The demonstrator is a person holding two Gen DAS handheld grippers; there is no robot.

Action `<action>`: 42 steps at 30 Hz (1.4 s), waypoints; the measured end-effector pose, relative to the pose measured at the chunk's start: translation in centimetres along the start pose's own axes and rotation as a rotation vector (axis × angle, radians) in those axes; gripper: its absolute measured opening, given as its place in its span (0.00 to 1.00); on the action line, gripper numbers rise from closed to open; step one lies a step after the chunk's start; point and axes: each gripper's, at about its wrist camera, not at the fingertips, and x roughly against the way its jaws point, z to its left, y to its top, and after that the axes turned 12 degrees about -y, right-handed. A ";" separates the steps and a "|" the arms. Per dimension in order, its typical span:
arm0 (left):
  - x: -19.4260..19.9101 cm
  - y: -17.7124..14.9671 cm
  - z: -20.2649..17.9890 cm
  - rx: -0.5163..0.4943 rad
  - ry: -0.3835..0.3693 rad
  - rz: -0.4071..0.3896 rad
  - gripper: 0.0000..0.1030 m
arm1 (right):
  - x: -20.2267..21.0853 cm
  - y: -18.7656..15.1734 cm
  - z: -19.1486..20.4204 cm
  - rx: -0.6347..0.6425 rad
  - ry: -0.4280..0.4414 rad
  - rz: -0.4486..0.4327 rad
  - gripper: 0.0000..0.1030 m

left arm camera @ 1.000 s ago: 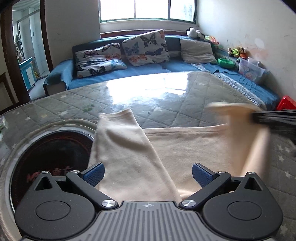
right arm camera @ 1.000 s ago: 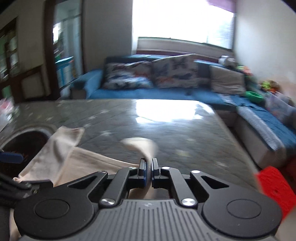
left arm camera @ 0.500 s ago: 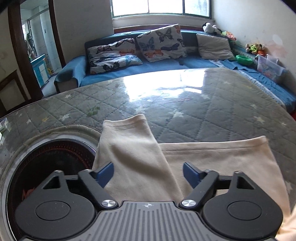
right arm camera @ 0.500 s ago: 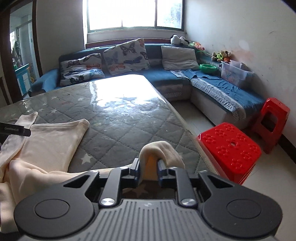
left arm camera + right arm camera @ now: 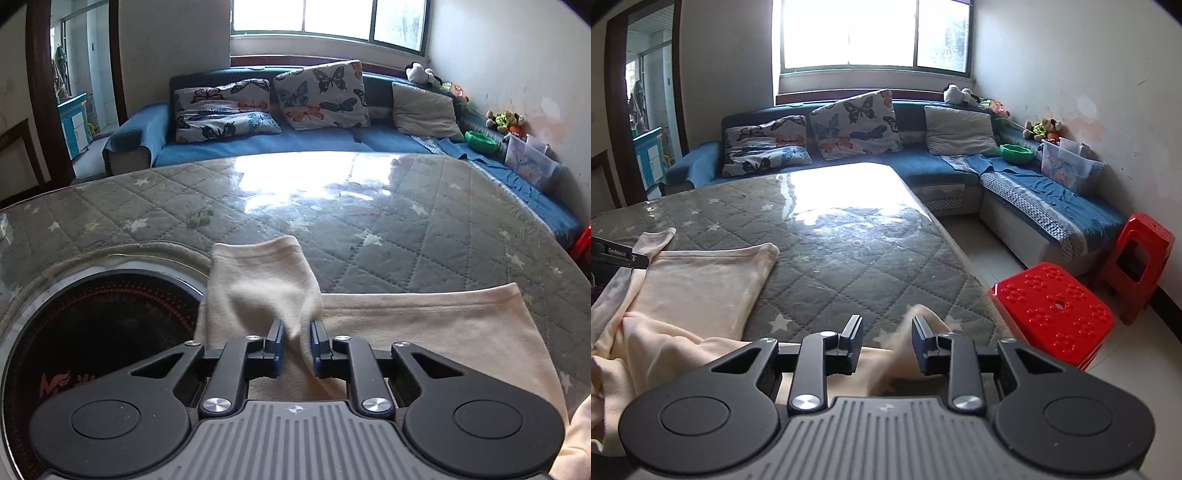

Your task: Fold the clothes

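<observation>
A cream garment [image 5: 424,325] lies spread on the grey quilted table [image 5: 369,221]. One sleeve [image 5: 258,280] points away from me. My left gripper [image 5: 297,332] is shut on a pinch of this sleeve's cloth. In the right wrist view the same garment [image 5: 701,280] lies at the left, with the left gripper's finger [image 5: 620,254] at the far left edge. My right gripper [image 5: 886,332] is open, and a fold of the other sleeve [image 5: 923,325] lies loose between its fingers near the table's right edge.
A round dark hob [image 5: 92,332] is set in the table at my left. A blue corner sofa [image 5: 960,173] with butterfly cushions runs behind and to the right. Two red plastic stools [image 5: 1056,310] stand on the floor right of the table.
My left gripper has closed from wide open onto the sleeve cloth. My right gripper has opened and let go of the other sleeve end, which now lies slack.
</observation>
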 end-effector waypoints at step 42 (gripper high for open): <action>6.2 -0.9 0.9 -0.030 0.015 -0.093 0.04 | 3.2 -0.8 9.3 0.269 0.339 -0.016 0.38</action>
